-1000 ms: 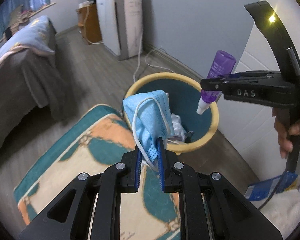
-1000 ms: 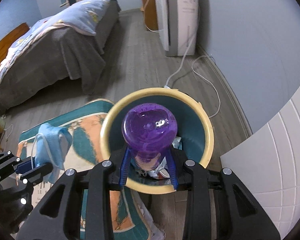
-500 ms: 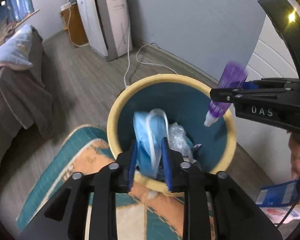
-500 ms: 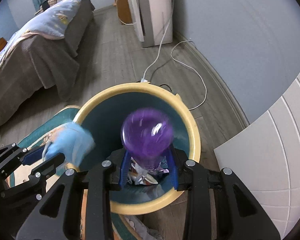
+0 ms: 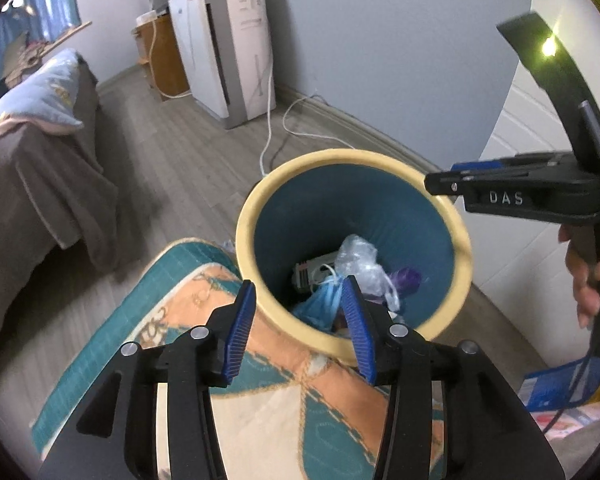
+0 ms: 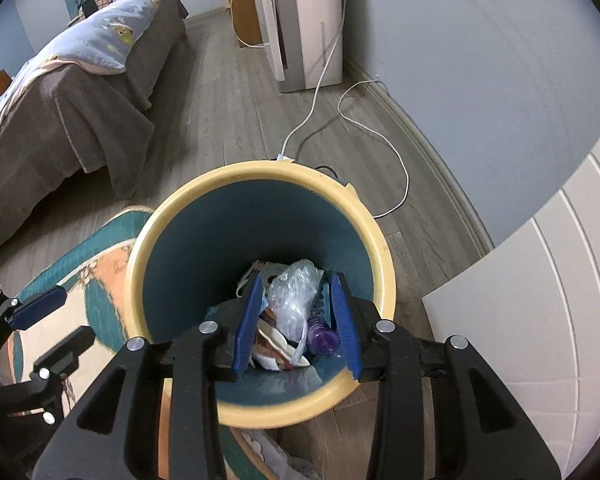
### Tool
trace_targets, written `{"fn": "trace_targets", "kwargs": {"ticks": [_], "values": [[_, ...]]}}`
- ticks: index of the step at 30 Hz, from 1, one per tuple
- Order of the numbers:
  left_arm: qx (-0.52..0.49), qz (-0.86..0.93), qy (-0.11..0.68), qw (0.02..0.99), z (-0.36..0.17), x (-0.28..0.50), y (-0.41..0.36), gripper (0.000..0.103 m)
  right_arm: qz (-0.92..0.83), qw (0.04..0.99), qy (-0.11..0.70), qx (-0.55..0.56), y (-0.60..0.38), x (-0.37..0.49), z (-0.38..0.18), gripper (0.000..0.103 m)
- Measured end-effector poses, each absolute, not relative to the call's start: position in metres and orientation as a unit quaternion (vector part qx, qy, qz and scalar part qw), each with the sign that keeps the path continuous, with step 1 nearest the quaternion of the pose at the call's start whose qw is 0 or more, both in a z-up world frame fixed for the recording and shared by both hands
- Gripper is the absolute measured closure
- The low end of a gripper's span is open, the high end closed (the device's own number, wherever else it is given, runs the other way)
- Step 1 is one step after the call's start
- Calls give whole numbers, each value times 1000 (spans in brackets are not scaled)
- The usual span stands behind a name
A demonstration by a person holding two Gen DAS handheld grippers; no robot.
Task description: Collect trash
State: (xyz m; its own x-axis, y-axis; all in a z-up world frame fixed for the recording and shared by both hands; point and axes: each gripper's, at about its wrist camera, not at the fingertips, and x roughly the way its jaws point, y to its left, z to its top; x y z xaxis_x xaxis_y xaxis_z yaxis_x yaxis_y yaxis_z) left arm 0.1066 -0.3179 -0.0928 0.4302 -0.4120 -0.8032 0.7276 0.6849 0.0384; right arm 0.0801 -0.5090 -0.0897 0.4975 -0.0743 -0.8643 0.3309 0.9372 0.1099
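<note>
- Dropped since a moment ago: blue face mask (image 5: pixel 320 304) and purple bottle (image 6: pixel 322 336), both now lying in the trash bin (image 6: pixel 172 216) among crumpled plastic (image 6: pixel 292 292).
- Below and between the spread fingers of left gripper (image 5: pixel 302 332) and right gripper (image 6: pixel 296 324); both wide open, empty.
- Bin standing on grey wood floor (image 6: pixel 220 100) at patterned rug (image 5: pixel 260 400) edge, bed (image 6: pixel 60 100) beyond.

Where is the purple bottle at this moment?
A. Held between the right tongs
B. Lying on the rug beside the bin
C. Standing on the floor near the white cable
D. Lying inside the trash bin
D: the purple bottle lies among the trash at the bottom of the trash bin, and the right tongs above it are open and hold nothing.
</note>
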Motion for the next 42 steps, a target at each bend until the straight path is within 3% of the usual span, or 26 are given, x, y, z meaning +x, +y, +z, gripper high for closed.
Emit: {"fn": "trace_targets", "kwargs": {"ticks": [2,3,6,9,17,26,42], "values": [[181,-344,402,829,-82,97,-312,52,-112,861,480,124,-503,70,-79,67],[177,-342,395,834,-76,92,-307,45,-109,864,477,117,-501,65,-73,67],[156,-341,372,849,-54,76,-294,23,-106,875,462,98,-494,45,-54,51],[145,-335,355,861,-35,62,-287,14,-97,883,450,89,-486,25,-39,42],[122,-301,323,889,7,31,-265,6,-107,904,408,66,-470,-24,-10,6],[104,-257,324,905,26,17,-256,5,-128,923,362,43,-466,-51,15,6],[123,-261,304,908,38,1,-261,5,-128,928,348,36,-458,-63,25,6]]}}
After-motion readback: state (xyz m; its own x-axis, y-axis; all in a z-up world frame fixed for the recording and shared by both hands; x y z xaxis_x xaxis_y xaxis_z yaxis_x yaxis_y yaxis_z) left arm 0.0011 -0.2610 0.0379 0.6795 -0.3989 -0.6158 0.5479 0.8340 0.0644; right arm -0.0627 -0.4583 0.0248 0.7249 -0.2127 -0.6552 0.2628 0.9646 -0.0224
